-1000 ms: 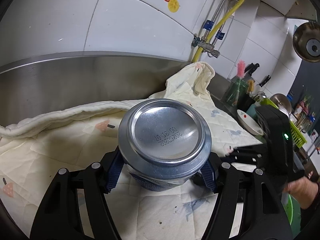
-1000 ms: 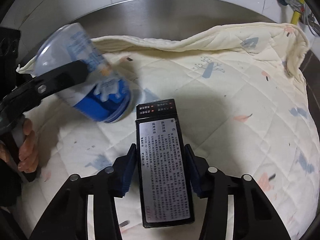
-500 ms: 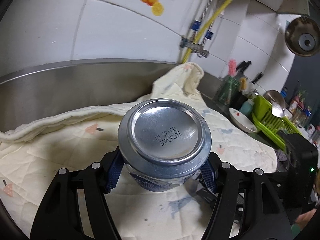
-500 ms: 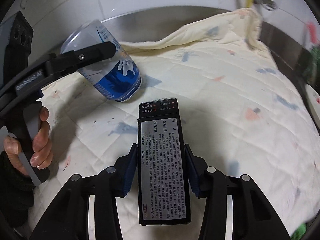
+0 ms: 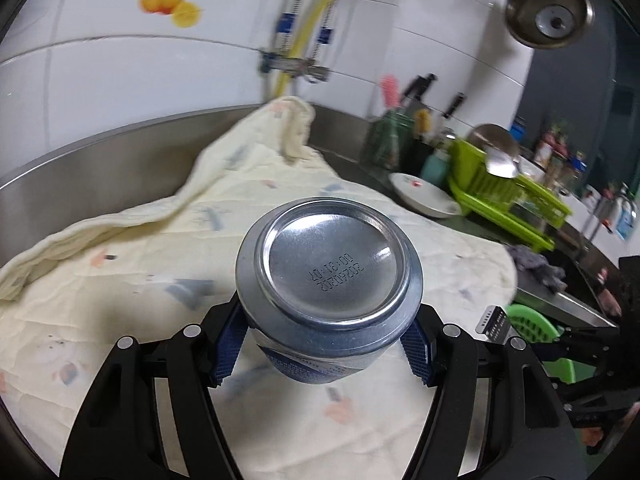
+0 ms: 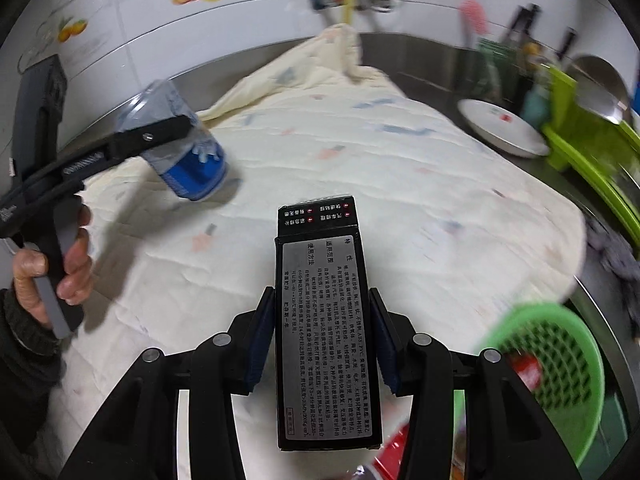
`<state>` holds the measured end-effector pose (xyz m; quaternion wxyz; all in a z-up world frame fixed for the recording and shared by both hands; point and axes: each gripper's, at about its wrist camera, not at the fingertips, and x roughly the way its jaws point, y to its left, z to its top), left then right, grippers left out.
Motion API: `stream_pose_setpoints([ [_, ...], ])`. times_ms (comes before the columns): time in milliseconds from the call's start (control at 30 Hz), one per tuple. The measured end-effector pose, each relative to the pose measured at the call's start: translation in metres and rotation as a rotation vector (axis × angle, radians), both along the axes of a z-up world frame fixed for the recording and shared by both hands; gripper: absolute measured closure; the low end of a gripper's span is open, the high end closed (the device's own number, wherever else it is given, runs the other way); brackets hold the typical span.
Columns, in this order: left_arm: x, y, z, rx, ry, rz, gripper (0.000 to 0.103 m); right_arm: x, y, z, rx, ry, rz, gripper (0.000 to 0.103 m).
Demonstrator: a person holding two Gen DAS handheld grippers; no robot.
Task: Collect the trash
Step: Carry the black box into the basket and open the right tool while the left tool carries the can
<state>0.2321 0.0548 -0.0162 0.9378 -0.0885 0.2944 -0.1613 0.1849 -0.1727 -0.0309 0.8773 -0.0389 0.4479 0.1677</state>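
The can (image 5: 328, 280) is held in the air above the quilted cloth (image 5: 120, 280), and the left gripper (image 5: 320, 344) has its jaws closed on the can's sides; the long axis of the can points forward along the fingers, so the silver bottom with the printed date faces away from the hand. The black box (image 6: 326, 340) is clamped in the same way between the blue pads (image 6: 262, 336) of the right gripper (image 6: 324, 344), with its long axis also forward along the fingers and its label side up. Seen from the right wrist, the can hangs off to the left of the box, tilted, with its blue end lower. The green basket (image 6: 560, 364) stands low at the right, past the edge of the cloth, and something red is visible inside it, though blurred. I judge the basket is where the trash goes, and the right gripper with the box is clearly nearer to it; the can is well apart from it, on the far side. Farther right a white plate (image 6: 500, 128) and a green dish rack (image 6: 580, 132) stand on the steel counter (image 5: 100, 168)
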Motion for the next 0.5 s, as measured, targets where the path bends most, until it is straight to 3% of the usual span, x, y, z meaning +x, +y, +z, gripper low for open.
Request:
stream_pose_setpoints([
  [167, -0.021, -0.042, 0.013, 0.051, -0.018, -0.090, 0.037, -0.022, -0.039, 0.005, 0.026, -0.018, -0.088, 0.059],
  [500, -0.064, -0.102, 0.030, 0.018, -0.026, -0.205, 0.037, -0.070, -0.101, 0.013, -0.006, -0.051, -0.224, 0.059],
])
